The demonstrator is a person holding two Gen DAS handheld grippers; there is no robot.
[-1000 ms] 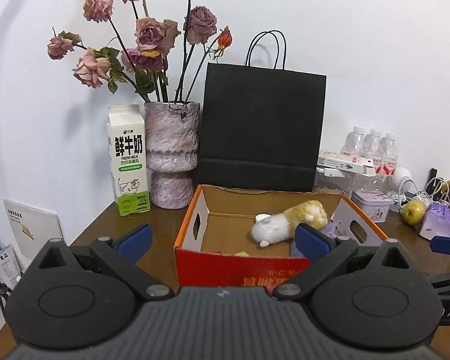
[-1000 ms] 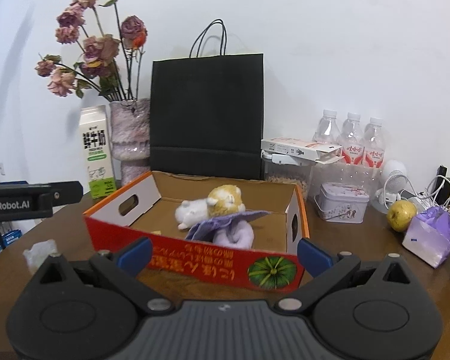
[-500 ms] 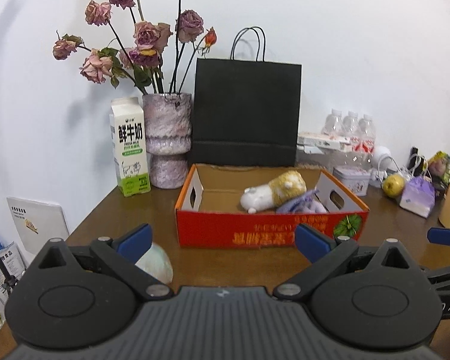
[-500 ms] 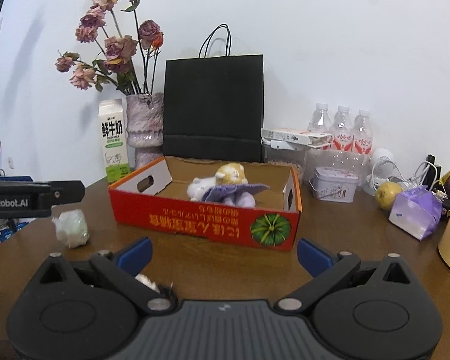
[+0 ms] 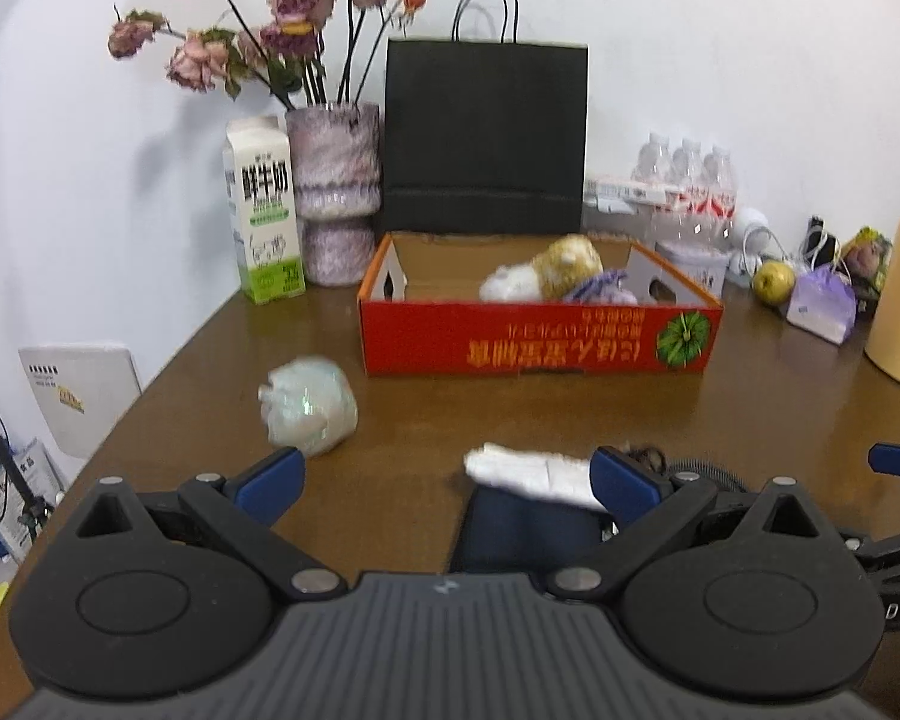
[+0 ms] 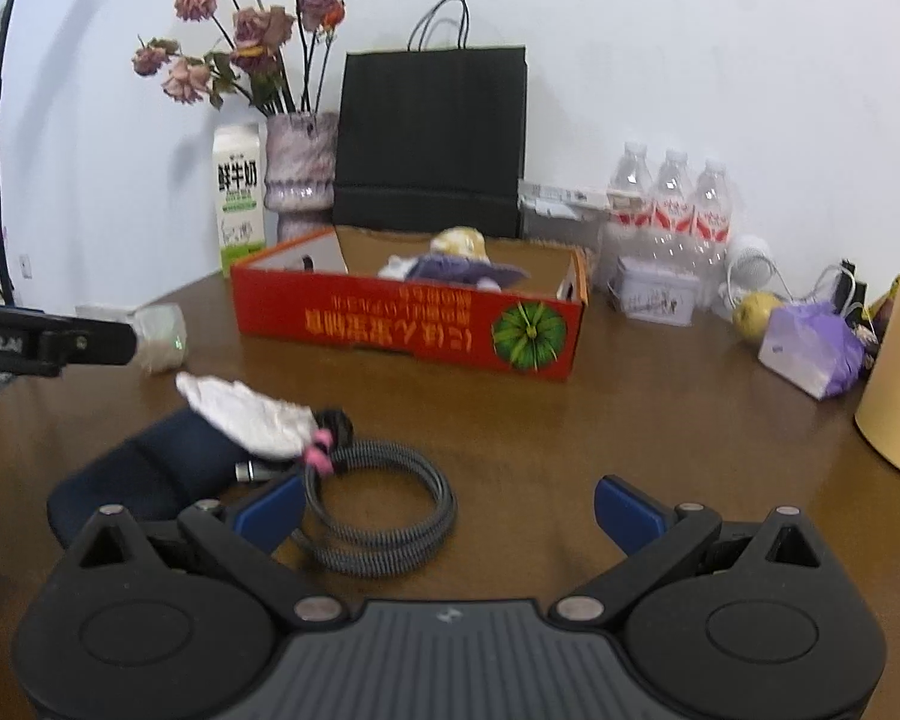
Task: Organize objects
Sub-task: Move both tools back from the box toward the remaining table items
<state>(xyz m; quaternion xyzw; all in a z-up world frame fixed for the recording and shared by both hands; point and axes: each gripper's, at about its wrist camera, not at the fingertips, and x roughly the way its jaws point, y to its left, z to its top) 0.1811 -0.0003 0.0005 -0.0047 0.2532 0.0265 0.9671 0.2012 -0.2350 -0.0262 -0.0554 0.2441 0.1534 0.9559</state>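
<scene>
Both grippers' fingers stand wide apart, holding nothing: left gripper [image 5: 444,474] hovers over the tabletop [image 5: 426,420], with a pale wrapped bundle [image 5: 307,405] just ahead-left and white crumpled cloth [image 5: 528,474] between them; right gripper [image 6: 447,504] frames a coiled cable [image 6: 378,510]; red box [image 6: 411,327] sits beyond

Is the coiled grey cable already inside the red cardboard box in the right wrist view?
No, the coiled grey cable lies on the brown table in front of the red cardboard box.
</scene>
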